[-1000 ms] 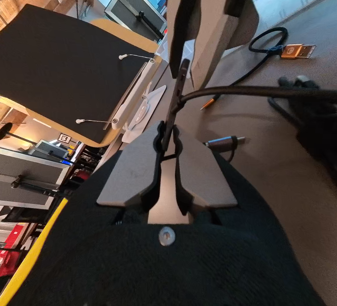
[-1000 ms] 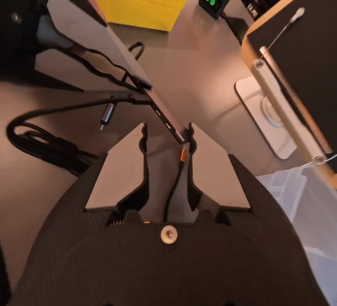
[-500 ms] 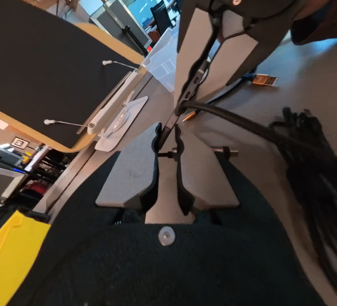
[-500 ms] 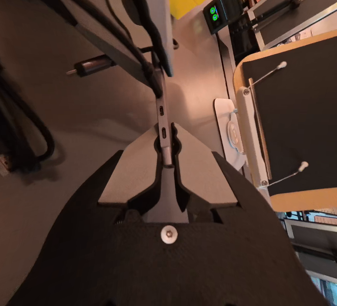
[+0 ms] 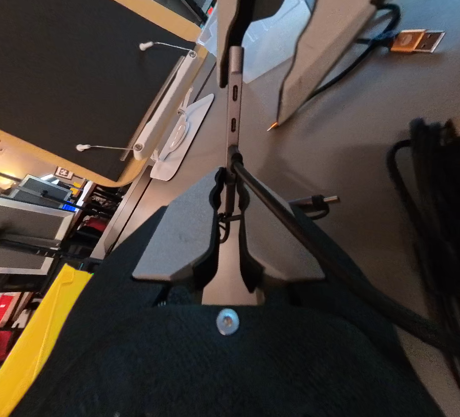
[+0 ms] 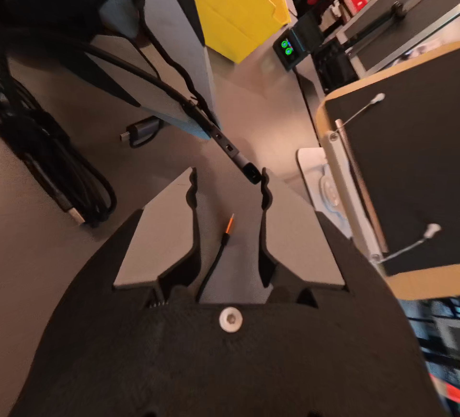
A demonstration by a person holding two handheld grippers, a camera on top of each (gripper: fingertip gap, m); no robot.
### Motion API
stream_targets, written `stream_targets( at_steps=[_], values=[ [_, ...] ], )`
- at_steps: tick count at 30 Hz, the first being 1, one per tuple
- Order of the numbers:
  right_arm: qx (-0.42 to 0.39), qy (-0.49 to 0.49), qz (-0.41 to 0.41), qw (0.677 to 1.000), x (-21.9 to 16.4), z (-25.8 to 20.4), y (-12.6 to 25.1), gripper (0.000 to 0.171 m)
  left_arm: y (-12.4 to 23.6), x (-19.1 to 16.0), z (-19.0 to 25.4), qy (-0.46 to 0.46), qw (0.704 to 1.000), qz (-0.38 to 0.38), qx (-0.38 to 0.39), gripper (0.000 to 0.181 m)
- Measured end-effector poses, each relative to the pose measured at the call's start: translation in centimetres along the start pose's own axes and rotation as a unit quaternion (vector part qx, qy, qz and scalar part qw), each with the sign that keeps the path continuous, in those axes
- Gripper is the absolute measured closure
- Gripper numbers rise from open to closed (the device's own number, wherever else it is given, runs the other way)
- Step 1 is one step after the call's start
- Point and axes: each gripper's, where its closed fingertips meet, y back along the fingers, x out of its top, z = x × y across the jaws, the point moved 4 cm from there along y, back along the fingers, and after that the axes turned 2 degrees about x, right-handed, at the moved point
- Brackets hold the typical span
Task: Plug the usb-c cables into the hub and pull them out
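Table [image 6: 124, 181]: grey, carries loose cables.
Left gripper [image 5: 230, 190]: pinched on hub [image 5: 234, 106], held above table.
Right gripper [image 6: 227, 181]: spread wide, empty, at hub's far end.
Orange-tipped cable [image 6: 229, 227]: unplugged, lying between right fingers.
Progress: two ports vacant; plugging seemingly left.

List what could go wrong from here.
1. The left gripper pinches only the hub's near end; the thick black cable plugged beside it may twist it loose.
2. The open right gripper has one fingertip right beside the hub's far end, so closing may nudge it, not grasp it.
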Motion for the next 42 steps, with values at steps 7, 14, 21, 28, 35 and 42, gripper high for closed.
stream_targets(
  at_steps=[7,14,21,28,35,42],
  values=[
    [-0.075,0.097,-0.076,0.99,0.7,-0.2,-0.7,0.121,-0.4,-0.7,0.3,-0.017,0.999,-0.033,-0.003,0.174],
    [-0.047,0.17,-0.131,0.976,1.3,-1.3,-1.7,0.16,0.1,0.6,0.8,-0.054,0.999,0.003,0.003,0.175],
    [-0.022,0.153,-0.046,0.987,0.9,-0.7,-1.8,0.164,0.7,0.2,-0.7,0.019,0.999,0.047,0.017,0.169],
    [0.004,0.127,0.046,0.991,0.2,-1.2,-0.8,0.165,0.3,-0.9,-0.9,0.015,0.999,0.022,0.034,0.144],
    [0.047,0.128,0.13,0.982,0.8,-2.1,-0.9,0.165,0.2,0.3,0.9,-0.076,0.997,0.032,-0.004,0.171],
    [0.071,0.094,0.14,0.983,0.5,-1.6,-1.4,0.162,0.7,0.2,0.5,-0.075,0.997,0.004,0.002,0.173]
  ],
)
